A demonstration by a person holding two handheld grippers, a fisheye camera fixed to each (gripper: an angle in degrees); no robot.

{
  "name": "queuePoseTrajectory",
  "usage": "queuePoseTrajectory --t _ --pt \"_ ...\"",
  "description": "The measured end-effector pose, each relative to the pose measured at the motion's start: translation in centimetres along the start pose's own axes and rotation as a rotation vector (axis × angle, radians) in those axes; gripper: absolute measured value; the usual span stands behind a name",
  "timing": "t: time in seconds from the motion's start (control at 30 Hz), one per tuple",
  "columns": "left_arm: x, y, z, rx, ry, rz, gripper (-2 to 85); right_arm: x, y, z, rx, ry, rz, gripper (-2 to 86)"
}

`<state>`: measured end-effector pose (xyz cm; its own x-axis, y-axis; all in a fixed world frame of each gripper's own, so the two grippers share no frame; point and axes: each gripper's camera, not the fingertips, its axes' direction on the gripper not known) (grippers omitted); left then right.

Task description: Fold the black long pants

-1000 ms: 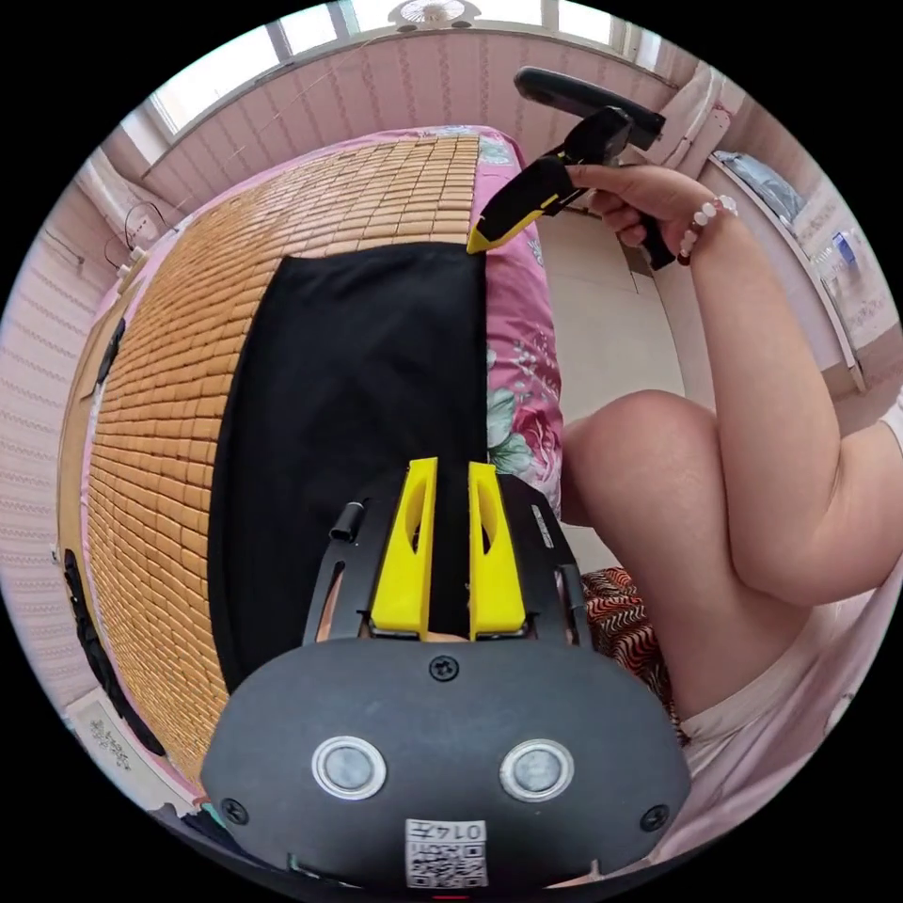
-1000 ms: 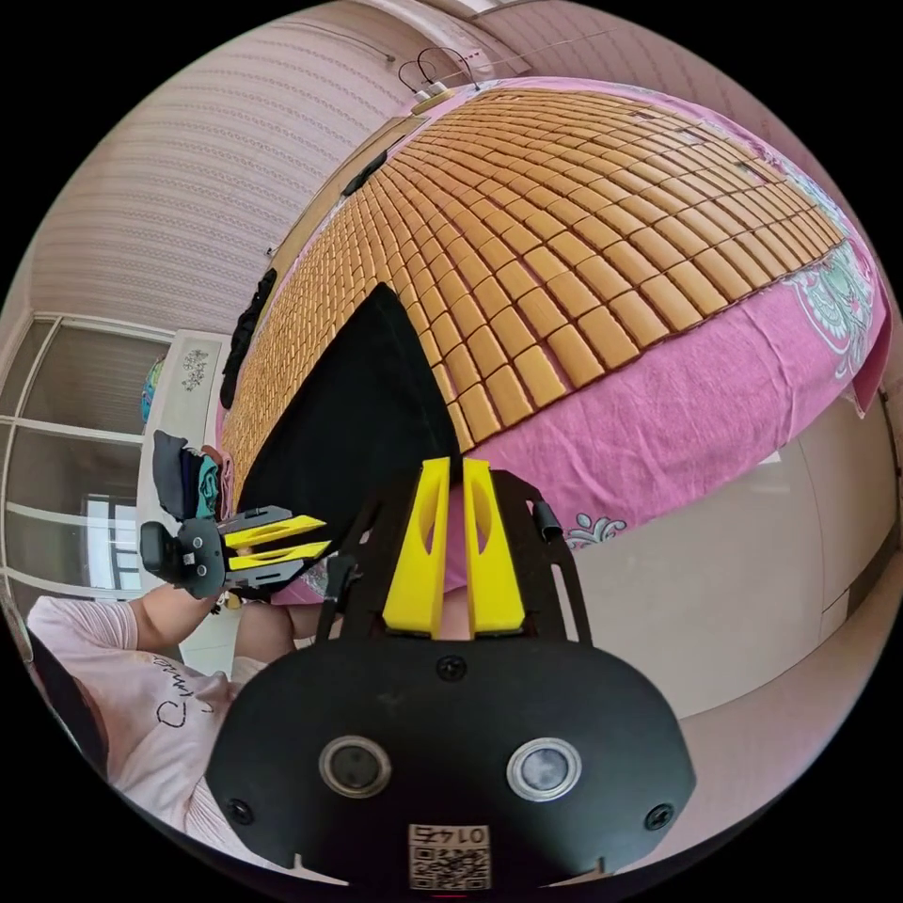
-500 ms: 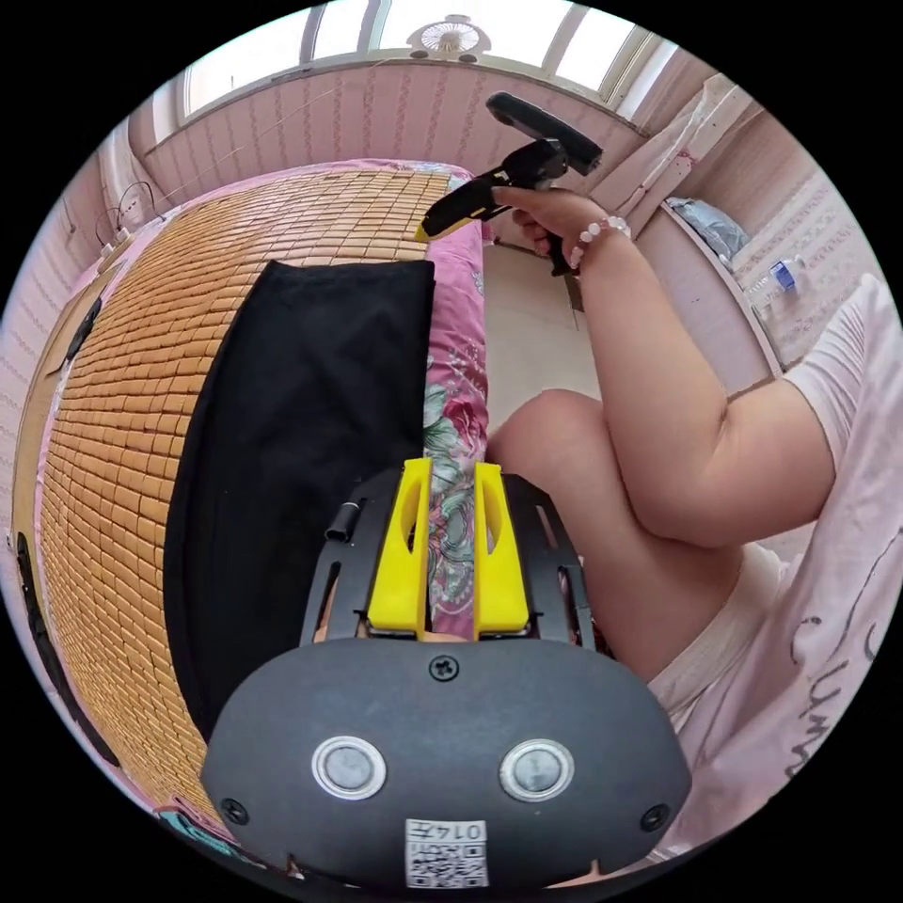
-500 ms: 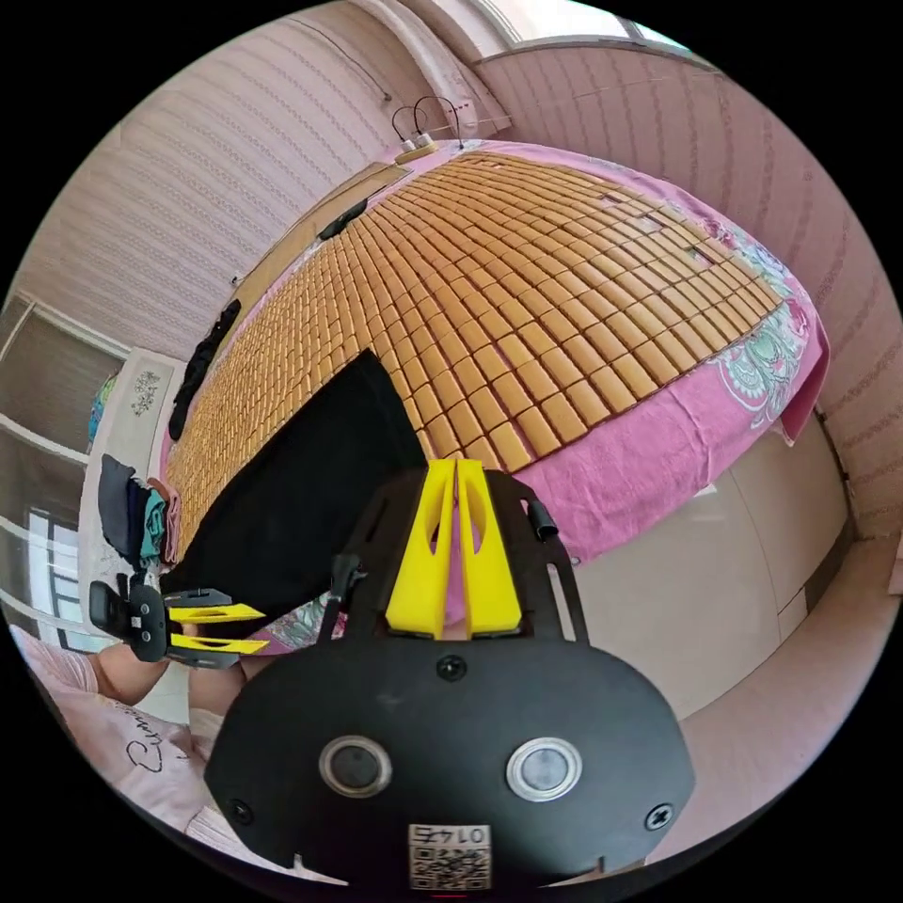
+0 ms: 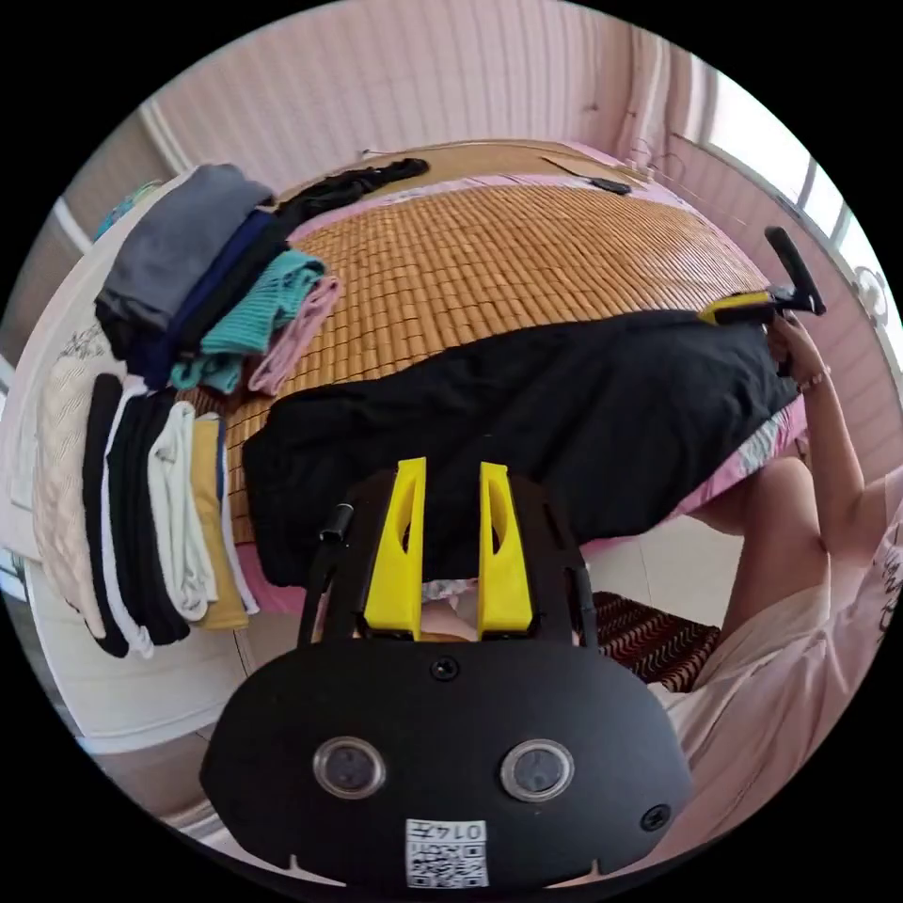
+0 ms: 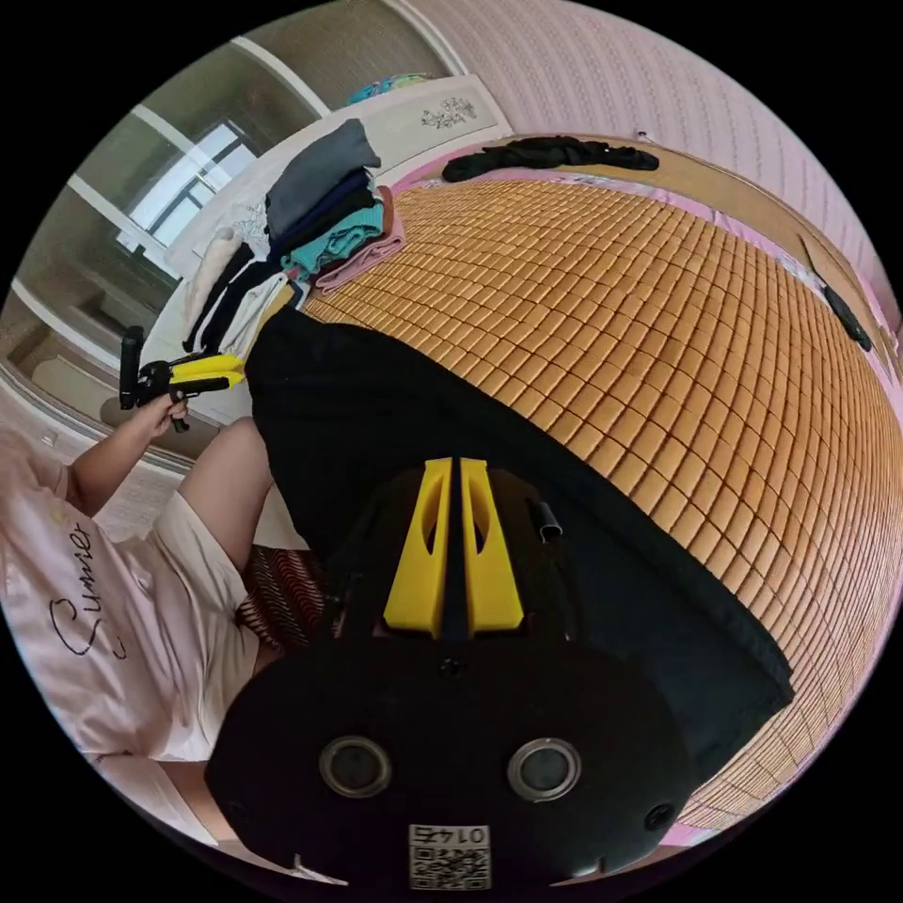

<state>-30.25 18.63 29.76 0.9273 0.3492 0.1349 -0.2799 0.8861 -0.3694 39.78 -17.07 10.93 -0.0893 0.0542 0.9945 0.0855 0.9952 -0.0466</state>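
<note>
Both tongs have drawn back off the black pants [image 5: 527, 414], left tongs [image 5: 450, 527] apart, right tongs [image 6: 453, 536] nearly together.

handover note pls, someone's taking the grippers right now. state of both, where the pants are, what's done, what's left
Left gripper: jaws apart, holding nothing, hovering at the near edge of the pants.
Right gripper: jaws nearly closed, over the pants; a grip on the cloth cannot be confirmed.
Pants: one long black strip along the near edge of the bamboo mat, apparently folded lengthwise, no cross fold.
Stack of folded clothes sits at one end of the bed.
Left to do, probably: grab one end and fold it across.
</note>
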Motion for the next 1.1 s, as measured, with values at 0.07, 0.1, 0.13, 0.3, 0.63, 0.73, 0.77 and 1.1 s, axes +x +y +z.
queuePoseTrajectory --t 0.07,0.1,0.13,0.3,0.63,0.73,0.77,1.1 --pt "-4.2 0.5 0.0 0.027 -0.029 -0.102 10.3 -3.6 -3.3 3.7 -0.05 0.015 -0.08 6.0" --pt "-6.5 0.7 0.4 0.038 -0.043 -0.151 10.9 -5.6 -5.4 5.8 -0.074 0.042 -0.126 6.5" --pt "-8.5 0.7 1.0 0.04 -0.054 -0.177 11.5 -6.4 -6.3 6.8 -0.089 0.053 -0.146 6.7" --pt "-13.8 -0.5 5.6 -0.048 -0.041 -0.23 14.3 -8.7 -13.2 14.4 -0.224 0.224 -0.168 7.6" --pt "-19.0 1.6 5.4 -0.035 0.15 -0.225 7.0 -8.5 -17.5 23.5 -0.368 0.298 -0.206 0.0" --pt "-19.7 1.9 2.4 0.014 0.163 -0.191 6.6 -9.0 -18.3 24.4 -0.359 0.304 -0.228 0.1" --pt "-19.8 2.0 1.9 0.021 0.161 -0.184 6.6 -9.2 -18.6 24.8 -0.352 0.297 -0.239 0.4" --pt "-21.8 3.4 -0.9 0.048 0.15 -0.162 6.4 -8.8 -19.5 33.2 -0.466 0.314 -0.31 -0.5"
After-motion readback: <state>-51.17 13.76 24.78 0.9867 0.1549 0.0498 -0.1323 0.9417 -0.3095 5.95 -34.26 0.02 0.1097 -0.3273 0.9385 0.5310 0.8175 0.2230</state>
